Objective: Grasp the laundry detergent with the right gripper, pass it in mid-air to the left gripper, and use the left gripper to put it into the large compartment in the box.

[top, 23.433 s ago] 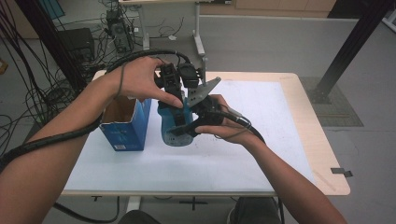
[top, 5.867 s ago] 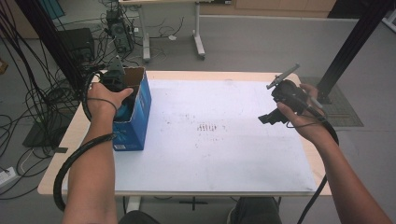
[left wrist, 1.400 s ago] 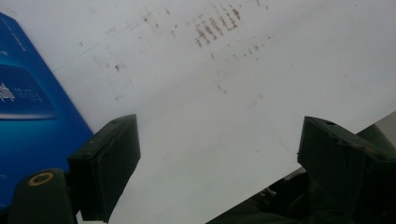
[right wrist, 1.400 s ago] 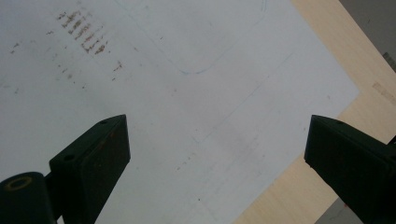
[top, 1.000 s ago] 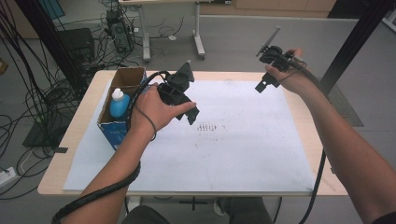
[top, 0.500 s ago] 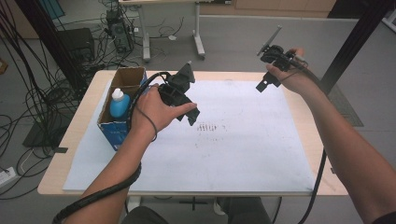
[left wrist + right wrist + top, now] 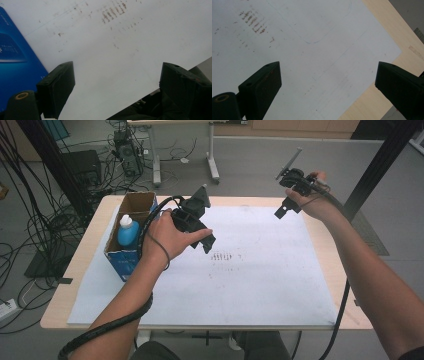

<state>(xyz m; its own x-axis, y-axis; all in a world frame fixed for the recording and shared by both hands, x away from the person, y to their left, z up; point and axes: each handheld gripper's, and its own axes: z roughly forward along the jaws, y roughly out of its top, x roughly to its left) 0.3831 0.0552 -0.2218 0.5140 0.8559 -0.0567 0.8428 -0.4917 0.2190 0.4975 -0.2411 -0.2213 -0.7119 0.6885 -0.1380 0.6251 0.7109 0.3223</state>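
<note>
Jaws of the left gripper (image 7: 207,242) stood wide, holding nothing, above the white sheet (image 7: 250,285); the right gripper (image 7: 281,211), likewise open and empty, hung near one o'clock. The bottle (image 7: 127,231) sat upright in the box (image 7: 131,207) at nine o'clock; probably packing was complete, so withdrawing clear suited best.

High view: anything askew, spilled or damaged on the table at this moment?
Nothing is spilled or toppled. The bottle stands upright in the open box at the table's left edge. The one blemish is a patch of brownish smudges mid-sheet on the white sheet. Both grippers, left and right, are open and hold nothing.
</note>
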